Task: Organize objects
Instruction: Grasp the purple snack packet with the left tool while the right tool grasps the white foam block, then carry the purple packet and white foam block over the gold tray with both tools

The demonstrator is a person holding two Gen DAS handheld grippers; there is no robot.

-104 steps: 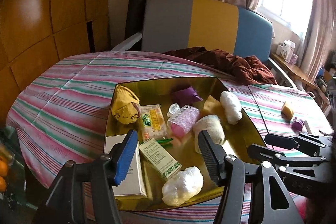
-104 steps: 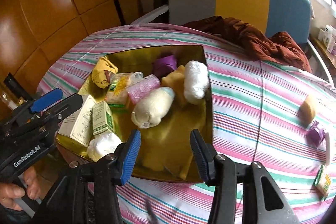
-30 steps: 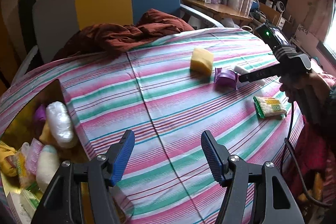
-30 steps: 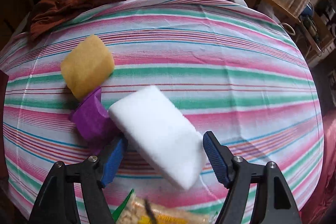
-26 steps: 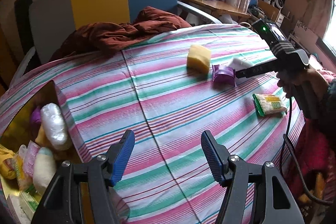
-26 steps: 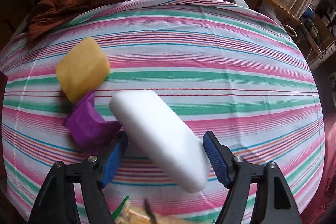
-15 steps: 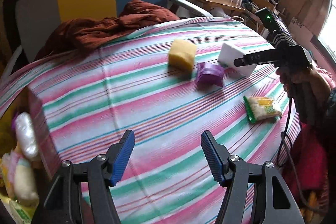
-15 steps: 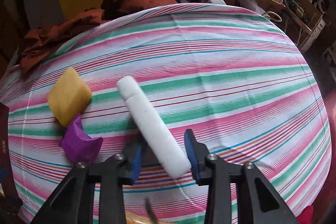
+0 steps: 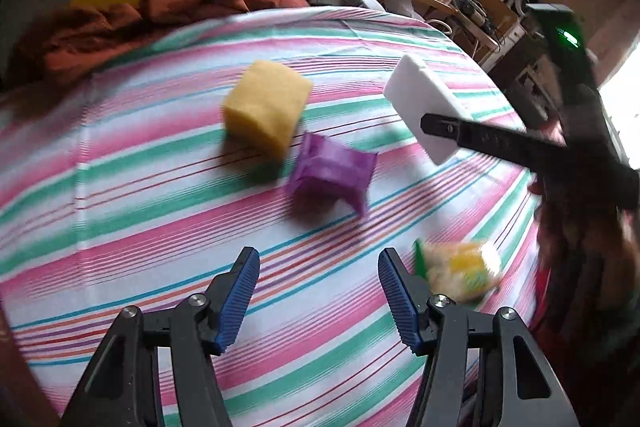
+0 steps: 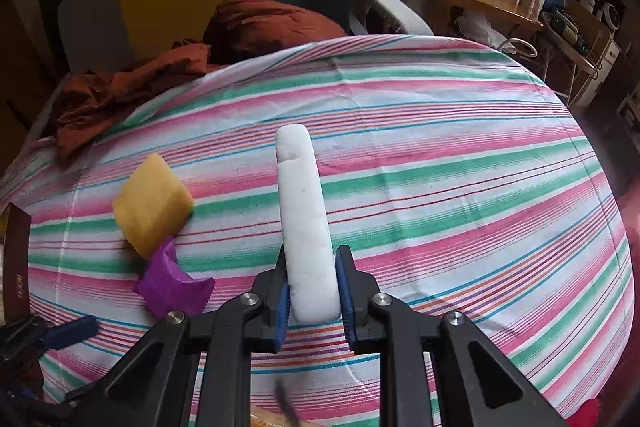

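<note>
My right gripper (image 10: 311, 293) had closed on the white sponge block (image 10: 305, 223), which a second earlier lay loose between spread jaws; now both blue pads pinched its near end and it stood on edge, clear of the striped tablecloth (image 10: 460, 163). From the left wrist view the block (image 9: 424, 107) hung tilted above the cloth, just beyond the purple packet (image 9: 332, 175). That told me the pick was done and the carry to the gold tray, out of view now, came next, I judged. My left gripper (image 9: 318, 287) had swung away from the tray and hovered wide open, empty, with the yellow sponge (image 9: 266, 107) and the green-edged snack packet (image 9: 460, 267) left to collect. The dark red cloth (image 10: 132, 83) lay bunched at the far edge
</note>
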